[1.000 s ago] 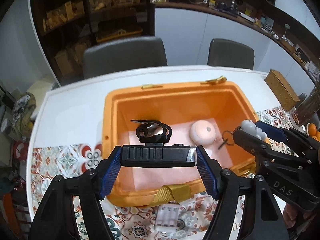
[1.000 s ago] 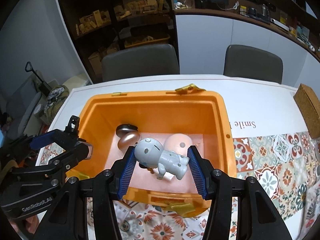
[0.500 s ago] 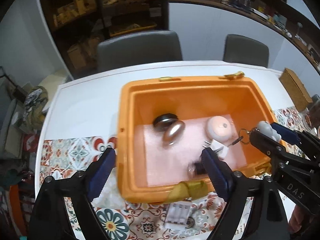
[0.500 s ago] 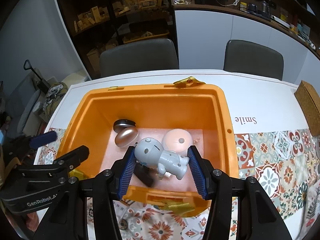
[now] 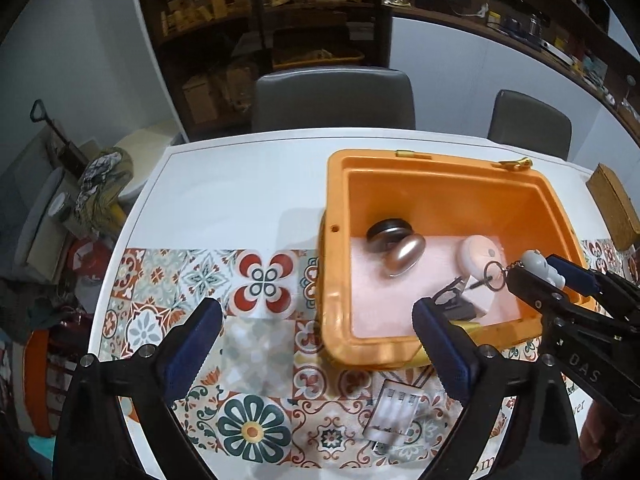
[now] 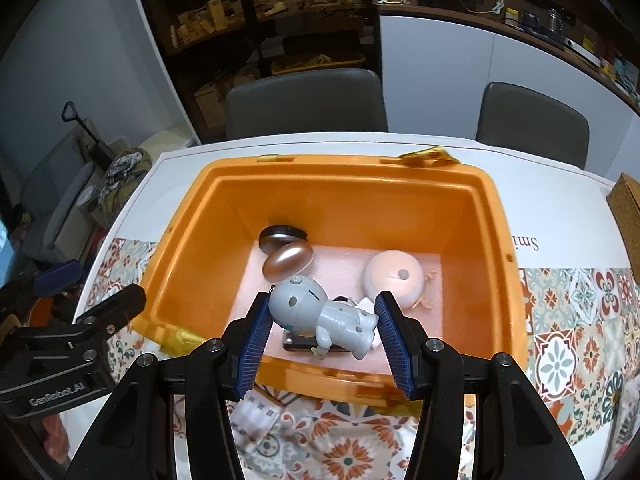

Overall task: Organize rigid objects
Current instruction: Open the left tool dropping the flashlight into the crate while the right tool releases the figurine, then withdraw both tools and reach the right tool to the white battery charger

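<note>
An orange bin (image 5: 334,208) (image 6: 492,216) stands on the table. It holds a black disc (image 5: 386,230) (image 6: 280,236), a bronze oval (image 5: 404,256) (image 6: 288,260), a pink round toy (image 5: 478,256) (image 6: 394,276) and a small black device (image 5: 456,306) (image 6: 296,344). My right gripper (image 6: 322,326) is shut on a grey robot figure keychain (image 6: 320,316) above the bin's near side; its head and key ring also show in the left wrist view (image 5: 534,262). My left gripper (image 5: 316,344) is open and empty, left of the bin above the patterned mat.
A white battery case (image 5: 394,410) lies on the patterned mat (image 5: 256,280) in front of the bin. A brown box (image 5: 614,208) sits at the table's right. Two grey chairs (image 5: 334,100) stand behind the table, with shelves beyond.
My left gripper opened, dropped the black device into the bin and pulled away to the left. My right gripper stayed over the bin with the figure.
</note>
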### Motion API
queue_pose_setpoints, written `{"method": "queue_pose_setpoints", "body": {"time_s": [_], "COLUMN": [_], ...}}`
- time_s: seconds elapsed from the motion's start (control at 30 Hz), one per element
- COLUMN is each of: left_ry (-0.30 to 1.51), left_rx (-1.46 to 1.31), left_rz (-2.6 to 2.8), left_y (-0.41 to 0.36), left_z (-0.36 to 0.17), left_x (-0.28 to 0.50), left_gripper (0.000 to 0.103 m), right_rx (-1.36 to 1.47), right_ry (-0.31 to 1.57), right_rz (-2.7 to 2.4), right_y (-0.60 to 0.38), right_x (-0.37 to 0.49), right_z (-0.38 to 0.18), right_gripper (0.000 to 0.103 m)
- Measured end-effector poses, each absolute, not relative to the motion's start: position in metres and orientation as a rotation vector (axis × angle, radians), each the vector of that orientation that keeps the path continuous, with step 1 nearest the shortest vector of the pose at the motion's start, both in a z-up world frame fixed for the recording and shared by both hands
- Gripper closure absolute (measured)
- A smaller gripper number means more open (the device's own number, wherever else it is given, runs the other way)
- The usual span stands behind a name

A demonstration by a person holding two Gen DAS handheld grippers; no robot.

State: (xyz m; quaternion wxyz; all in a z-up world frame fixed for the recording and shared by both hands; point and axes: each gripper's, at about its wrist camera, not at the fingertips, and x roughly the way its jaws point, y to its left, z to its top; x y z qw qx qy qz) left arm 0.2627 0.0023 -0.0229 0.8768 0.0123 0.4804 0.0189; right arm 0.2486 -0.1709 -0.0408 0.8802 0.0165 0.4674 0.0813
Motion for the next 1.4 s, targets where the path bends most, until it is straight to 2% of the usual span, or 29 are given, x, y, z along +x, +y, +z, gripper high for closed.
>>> {"method": "queue_pose_setpoints", "body": {"time_s": [0.1, 0.13, 0.17, 1.03, 1.4], "left_ry": [1.003, 1.005, 1.007, 0.988, 1.014], "left_rx": [0.022, 0.019, 0.014, -0.051, -0.080], "left_rz": [0.051, 0.052, 0.054, 0.115, 0.178], "left_y": [0.007, 0.008, 0.008, 0.021, 0.034], "left_z": [-0.025, -0.026, -0.027, -0.021, -0.036], "left_x": [0.260, 0.259, 0.259, 0.192, 0.160], "left_gripper": [0.006, 0.006, 0.006, 0.006, 0.005], "right_rx": [0.026, 0.027, 0.031, 0.020, -0.024], "right_ry": [0.977, 0.978, 0.973, 0.863, 0.859], "right_rz": [0.155, 0.151, 0.144, 0.217, 0.291], "right_y": [-0.167, -0.166, -0.166, -0.167, -0.155], "right_x": [0.249, 0.250, 0.249, 0.176, 0.142], "right_z": [-0.044, -0.045, -0.045, -0.013, -0.020], "right_gripper": [0.047, 0.034, 0.025, 0.025, 0.021]}}
